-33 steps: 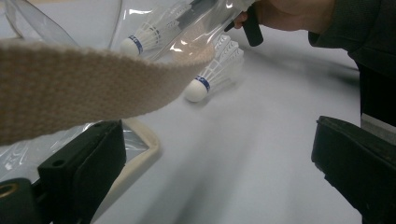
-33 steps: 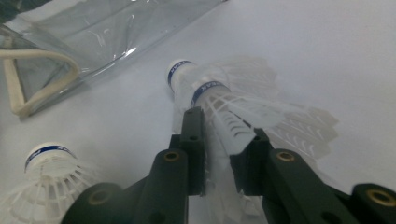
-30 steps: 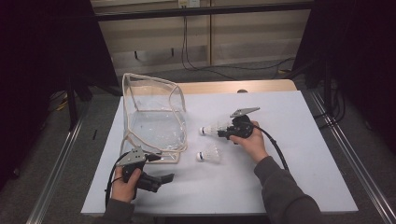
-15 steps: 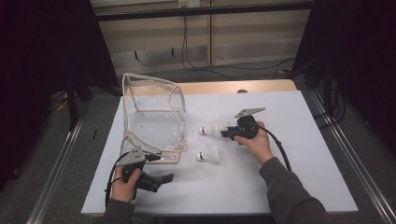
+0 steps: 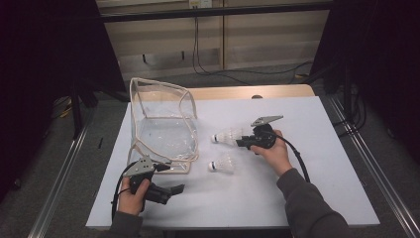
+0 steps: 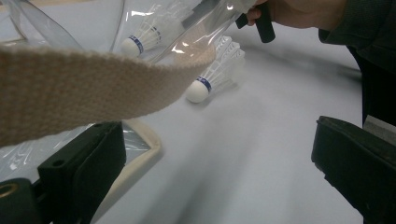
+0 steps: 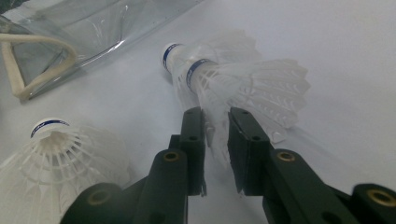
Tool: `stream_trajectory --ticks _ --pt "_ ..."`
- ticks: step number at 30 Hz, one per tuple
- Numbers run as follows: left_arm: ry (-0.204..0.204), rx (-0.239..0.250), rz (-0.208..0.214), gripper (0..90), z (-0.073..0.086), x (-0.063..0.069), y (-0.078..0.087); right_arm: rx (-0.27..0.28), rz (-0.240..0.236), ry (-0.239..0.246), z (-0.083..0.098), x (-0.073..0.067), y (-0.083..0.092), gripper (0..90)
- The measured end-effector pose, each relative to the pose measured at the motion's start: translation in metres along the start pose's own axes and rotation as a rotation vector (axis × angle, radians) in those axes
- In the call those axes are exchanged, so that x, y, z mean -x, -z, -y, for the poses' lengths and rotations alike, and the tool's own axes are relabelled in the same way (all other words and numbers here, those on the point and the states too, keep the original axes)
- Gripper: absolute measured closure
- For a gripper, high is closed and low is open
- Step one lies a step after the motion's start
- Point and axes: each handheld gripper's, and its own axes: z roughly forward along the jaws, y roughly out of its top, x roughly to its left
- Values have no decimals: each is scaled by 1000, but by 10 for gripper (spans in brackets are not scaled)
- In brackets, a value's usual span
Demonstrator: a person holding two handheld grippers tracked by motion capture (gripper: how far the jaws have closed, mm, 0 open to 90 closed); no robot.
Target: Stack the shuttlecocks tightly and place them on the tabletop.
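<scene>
right tool [image 7: 215,122] closing, clamped on shuttlecock [image 7: 243,79] feathers | axis level, cork toward clear bag [image 5: 163,124]

Black tongs [image 7: 215,140] with brass-ringed screw holes, grey three-cornered plates, black cables, dark grey sleeves [image 5: 309,208].

My counter [image 5: 322,163] is white, with a strip of bare wood [image 5: 237,92] along its twelve o'clock edge. Beyond that edge a pale panelled wall [image 5: 267,37] carries dangling black cables [image 5: 198,49] (they trail down to the grey floor [image 5: 59,148]). Metal rails [image 5: 369,171] flank my counter at three and nine o'clock.
</scene>
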Motion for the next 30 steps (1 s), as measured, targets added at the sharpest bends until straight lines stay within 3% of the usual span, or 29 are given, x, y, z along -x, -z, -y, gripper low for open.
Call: stream_trajectory --ticks 10,15,30 --pt "-1 0 0 32 0 0 0 16 -30 27 -1 -1 -1 899" --pt "0 0 2 32 0 0 0 21 -36 59 -3 -3 -1 900" --pt "2 -1 7 32 0 0 -1 20 -65 85 -11 -4 -6 900"
